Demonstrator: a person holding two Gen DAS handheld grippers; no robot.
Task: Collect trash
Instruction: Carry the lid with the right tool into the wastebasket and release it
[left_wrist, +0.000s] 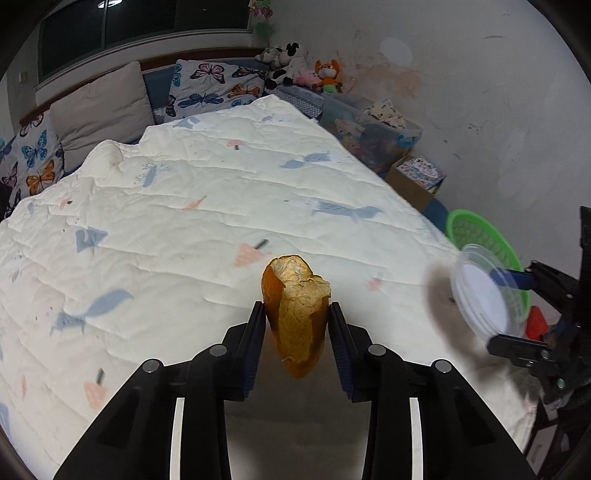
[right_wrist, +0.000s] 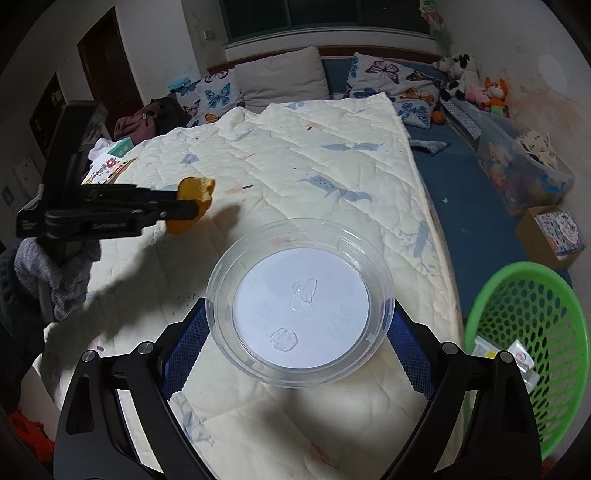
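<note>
Bedroom light falls on a cream quilt (left_wrist: 192, 206) printed with pale blue animals, and both claws hang over it. Left claw (left_wrist: 297, 314) is clamped on an orange peel (left_wrist: 295, 314), the pads pressing its two sides about midway up, the torn pith facing the camera and the tip poking above the fingers; from the right wrist view the same peel (right_wrist: 194, 201) sits clear of the quilt. Peel like this looks dry, light and a little stiff, likely to crack rather than slip, so a side pinch at the thick middle seems right. Right claw (right_wrist: 299, 325) stands wide with its blue pads against opposite sides of a clear plastic tub (right_wrist: 299, 310), open mouth toward the camera, a few drops on its white bottom. That tub should be light, smooth and springy; squeezed hard it may buckle or pop out, so a hold across the rim, where the wall is stiffest, is the safer bet. Green basket (right_wrist: 517, 280) stands just off the bed's right edge, near the tub, with some wrappers already inside, and is the likely drop point for both pieces. Beyond lie butterfly pillows (right_wrist: 218, 96), plush toys (right_wrist: 476, 88) in the far corner, a storage bin (right_wrist: 517, 166) and a cardboard box (right_wrist: 550, 229) along the stained wall.
</note>
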